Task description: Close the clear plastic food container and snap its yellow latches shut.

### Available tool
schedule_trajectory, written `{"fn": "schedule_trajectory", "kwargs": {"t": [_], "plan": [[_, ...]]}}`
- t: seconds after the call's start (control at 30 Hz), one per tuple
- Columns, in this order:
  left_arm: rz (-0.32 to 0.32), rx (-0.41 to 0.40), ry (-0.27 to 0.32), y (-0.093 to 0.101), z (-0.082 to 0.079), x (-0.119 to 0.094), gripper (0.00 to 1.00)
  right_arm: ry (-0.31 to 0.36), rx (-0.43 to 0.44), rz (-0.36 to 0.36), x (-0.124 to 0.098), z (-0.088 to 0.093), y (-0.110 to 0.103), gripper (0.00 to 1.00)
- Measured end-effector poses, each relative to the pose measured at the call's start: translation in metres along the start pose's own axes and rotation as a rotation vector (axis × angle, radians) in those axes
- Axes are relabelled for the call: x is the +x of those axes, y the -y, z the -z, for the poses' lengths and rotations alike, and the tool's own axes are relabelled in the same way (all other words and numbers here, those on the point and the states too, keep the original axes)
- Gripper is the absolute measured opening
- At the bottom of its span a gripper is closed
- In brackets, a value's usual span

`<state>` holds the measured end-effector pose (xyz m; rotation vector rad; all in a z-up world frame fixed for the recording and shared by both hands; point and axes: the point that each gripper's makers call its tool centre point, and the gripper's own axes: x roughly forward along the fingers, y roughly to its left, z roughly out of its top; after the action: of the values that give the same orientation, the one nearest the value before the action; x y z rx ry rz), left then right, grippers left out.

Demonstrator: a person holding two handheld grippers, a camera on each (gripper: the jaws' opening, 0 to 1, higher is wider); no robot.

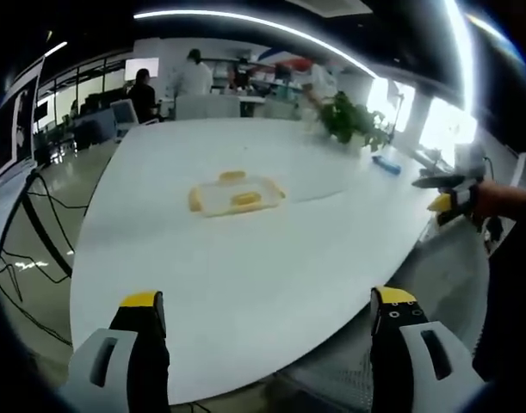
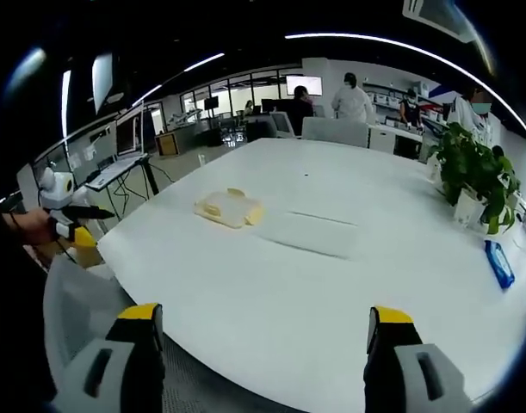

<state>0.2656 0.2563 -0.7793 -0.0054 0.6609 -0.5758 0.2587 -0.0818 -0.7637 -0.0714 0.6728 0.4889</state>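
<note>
Looking along our left hand-held gripper [image 1: 267, 314], we see its yellow-tipped jaws spread wide and holding nothing — the clear plastic food container [image 1: 235, 194] with its yellow latches [image 1: 244, 200] lies well beyond them, out on the white surface [image 1: 245, 267]. Our right hand-held gripper [image 2: 264, 327] is just as wide and empty; there the container sits far off, left of centre. A potted plant [image 2: 476, 172] stands at the far right edge.
</note>
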Motion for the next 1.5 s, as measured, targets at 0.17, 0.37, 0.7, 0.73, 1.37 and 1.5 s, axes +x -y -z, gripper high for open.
{"fn": "schedule_trajectory", "kwargs": {"t": [0.17, 0.37, 0.7, 0.73, 1.37, 1.5], "plan": [[0.011, 0.007, 0.006, -0.004, -0.002, 0.002, 0.98, 0.003, -0.002, 0.009, 0.004, -0.004, -0.002, 0.98], [0.024, 0.012, 0.004, -0.011, -0.001, 0.003, 0.98, 0.006, -0.005, 0.010, 0.013, -0.011, -0.007, 0.99], [0.025, 0.005, 0.001, -0.030, 0.003, 0.000, 0.99, 0.004, -0.020, 0.002, 0.026, -0.024, -0.016, 1.00], [0.024, 0.002, 0.001, -0.033, 0.004, 0.000, 0.99, 0.008, -0.020, -0.001, 0.028, -0.025, -0.018, 1.00], [0.034, -0.008, 0.011, -0.058, 0.005, 0.009, 0.99, -0.016, -0.058, -0.005, 0.052, -0.046, -0.031, 1.00], [0.039, -0.016, 0.022, -0.055, -0.001, 0.014, 0.99, -0.012, -0.065, -0.015, 0.056, -0.054, -0.029, 1.00]]}}
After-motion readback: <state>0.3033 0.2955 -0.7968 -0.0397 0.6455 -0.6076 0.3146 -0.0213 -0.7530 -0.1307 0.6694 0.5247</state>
